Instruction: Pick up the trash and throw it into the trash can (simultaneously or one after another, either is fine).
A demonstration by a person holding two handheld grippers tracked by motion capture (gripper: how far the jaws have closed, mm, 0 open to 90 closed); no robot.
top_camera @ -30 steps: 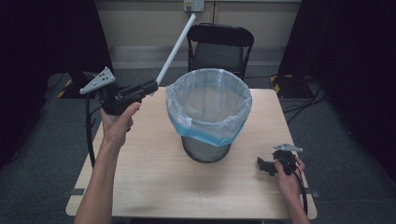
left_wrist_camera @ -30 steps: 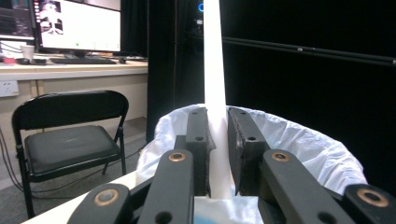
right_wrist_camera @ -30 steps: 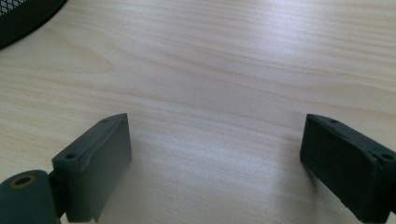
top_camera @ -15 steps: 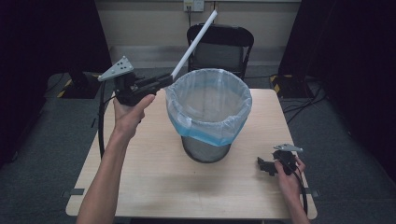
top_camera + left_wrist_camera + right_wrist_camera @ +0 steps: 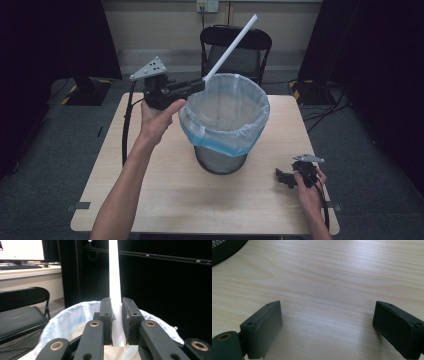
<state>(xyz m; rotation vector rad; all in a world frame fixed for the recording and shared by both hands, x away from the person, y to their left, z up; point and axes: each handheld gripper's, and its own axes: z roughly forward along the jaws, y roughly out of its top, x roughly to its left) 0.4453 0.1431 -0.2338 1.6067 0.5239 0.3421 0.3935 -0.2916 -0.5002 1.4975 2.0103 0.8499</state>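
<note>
Left tongs [image 5: 200, 85] clamped on white tube [image 5: 231, 47] at its lower end, held at the back-left rim of the lined bin [image 5: 223, 122], tube angled up and away. Right tongs [image 5: 281, 176] wide apart, nothing between, low over the wooden surface [image 5: 165, 200] at the front right, bin well apart.

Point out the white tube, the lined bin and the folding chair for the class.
white tube [image 5: 232, 46]: high view, middle of its shaft.
lined bin [image 5: 227, 135]: high view, near side of the liner's folded rim.
folding chair [image 5: 235, 36]: high view, black backrest.
</note>
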